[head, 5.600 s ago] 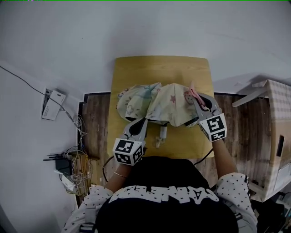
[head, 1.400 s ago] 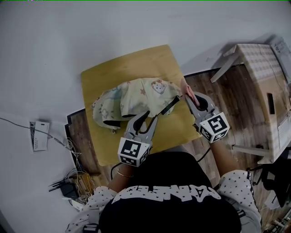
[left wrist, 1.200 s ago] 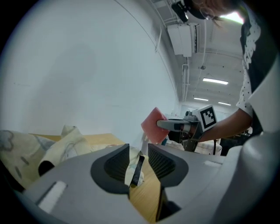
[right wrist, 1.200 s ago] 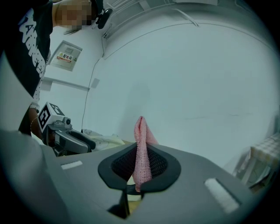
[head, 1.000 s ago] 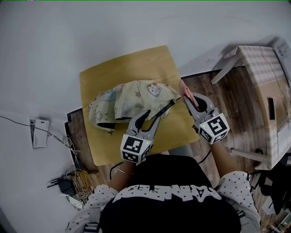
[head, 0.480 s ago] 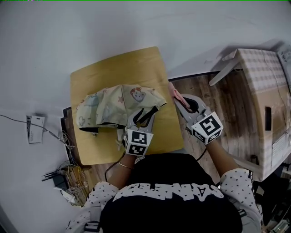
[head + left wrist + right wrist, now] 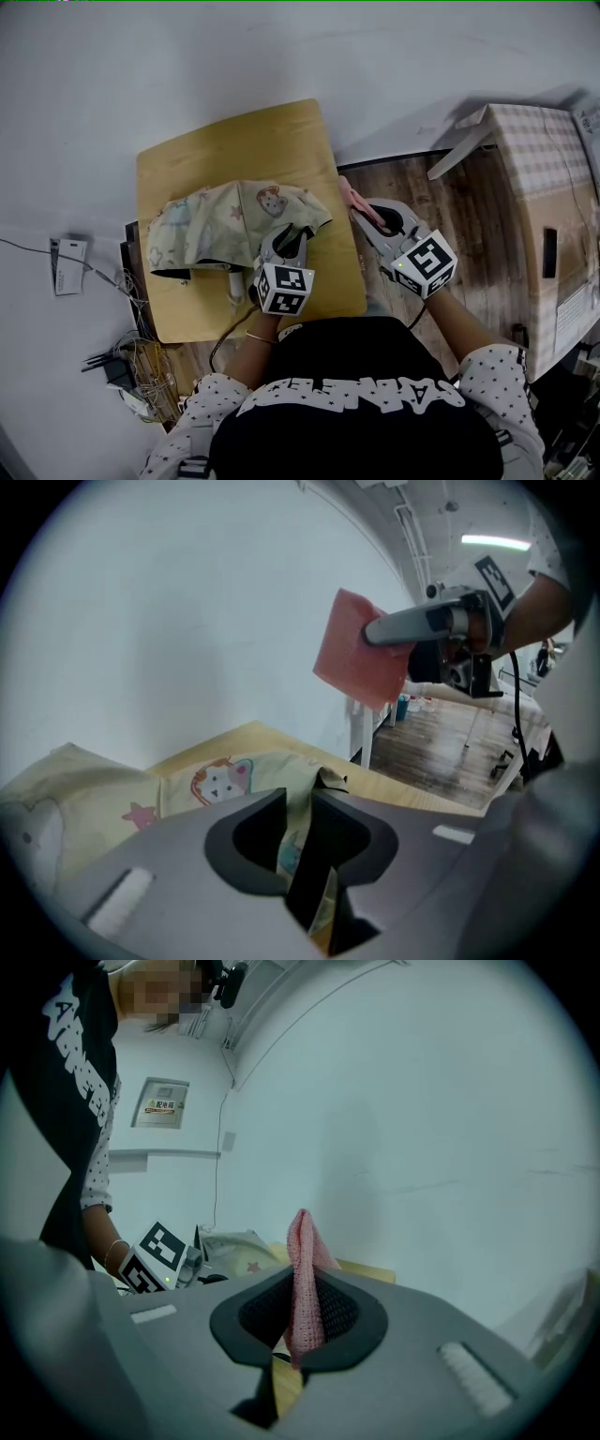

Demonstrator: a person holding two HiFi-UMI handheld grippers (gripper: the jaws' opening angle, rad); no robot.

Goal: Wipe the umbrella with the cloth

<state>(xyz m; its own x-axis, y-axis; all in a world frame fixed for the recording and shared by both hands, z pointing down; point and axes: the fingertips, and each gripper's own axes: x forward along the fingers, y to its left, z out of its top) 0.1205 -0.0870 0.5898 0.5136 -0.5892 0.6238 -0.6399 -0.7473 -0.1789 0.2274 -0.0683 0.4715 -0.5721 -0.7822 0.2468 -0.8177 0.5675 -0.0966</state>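
On the small wooden table point(image 7: 234, 131), the umbrella point(image 7: 220, 225) lies collapsed on its side, its pale yellow fabric with cartoon prints bunched loosely across the middle of the top and a dark opening showing along its near edge. The left gripper point(image 7: 289, 236) sits at the umbrella's near right corner, pointing down into it. Its jaws have just been closing, and the left gripper view shows a fold of the printed fabric and a dark strip caught in the narrow gap between them, so they pinch the umbrella's edge. Just to the right, past the table's edge, the right gripper point(image 7: 364, 214) is held in the air with its jaws pressed on the pink cloth point(image 7: 352, 194), which stands up between them as a folded flap, apart from the umbrella. Under it is a dark wooden floor point(image 7: 450, 202). A checked box point(image 7: 548, 169) stands further right, and cables point(image 7: 141, 361) lie at the left by the white wall point(image 7: 281, 47).
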